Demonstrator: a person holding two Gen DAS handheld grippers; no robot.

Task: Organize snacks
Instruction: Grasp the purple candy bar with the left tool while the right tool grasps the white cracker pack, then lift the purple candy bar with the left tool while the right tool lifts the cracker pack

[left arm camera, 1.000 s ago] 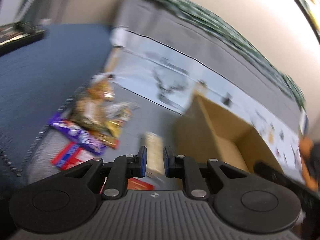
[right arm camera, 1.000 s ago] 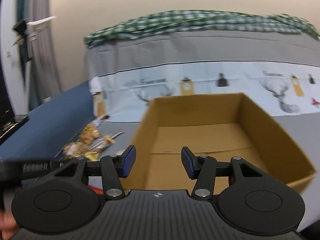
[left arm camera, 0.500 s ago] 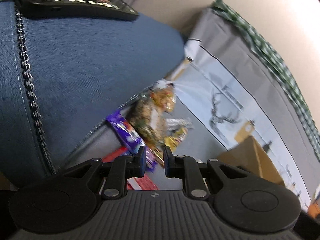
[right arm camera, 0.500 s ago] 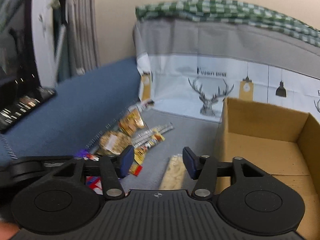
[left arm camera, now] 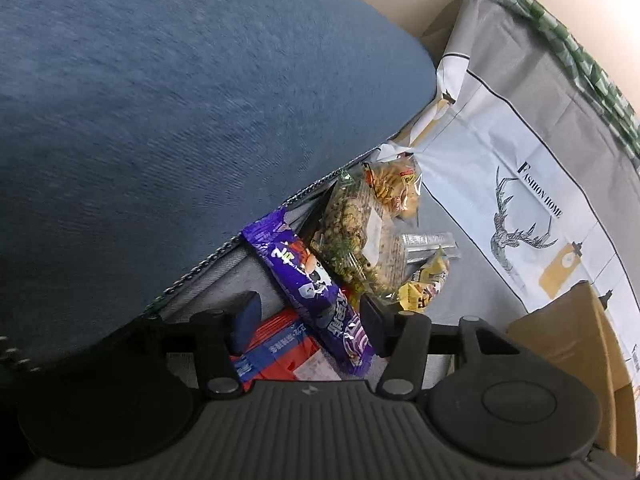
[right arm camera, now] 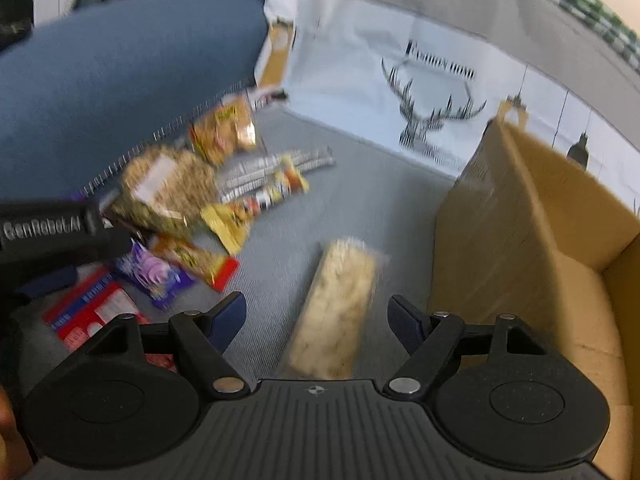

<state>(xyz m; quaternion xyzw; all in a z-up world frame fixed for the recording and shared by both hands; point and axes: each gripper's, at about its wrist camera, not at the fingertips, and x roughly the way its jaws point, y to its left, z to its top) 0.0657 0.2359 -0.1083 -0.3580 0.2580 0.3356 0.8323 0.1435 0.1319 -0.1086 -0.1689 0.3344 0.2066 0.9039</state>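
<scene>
A heap of snack packs lies on the grey cloth against a blue cushion [left arm camera: 160,100]. My left gripper [left arm camera: 308,320] hovers over it, jaws opening, with a purple pack [left arm camera: 304,276] running between the fingers; the pads do not press on it. A red pack [left arm camera: 280,344] lies under it. Beyond are a clear bag of mixed nibbles [left arm camera: 356,232] and an orange cracker bag [left arm camera: 394,188]. My right gripper [right arm camera: 318,316] is also opening, above a pale oblong cracker pack [right arm camera: 336,308] that lies apart from the heap. The left gripper's body [right arm camera: 48,228] shows at the left edge.
An open cardboard box [right arm camera: 520,240] stands to the right of the pale pack, its corner [left arm camera: 572,340] also in the left wrist view. A deer-print cloth [right arm camera: 432,120] rises behind. Yellow and silver packets [left arm camera: 424,284] lie at the heap's right side.
The left gripper went from shut to open and dropped close over the snack heap. The right gripper swung left from the box to above the pale pack, and its jaws spread wider.
</scene>
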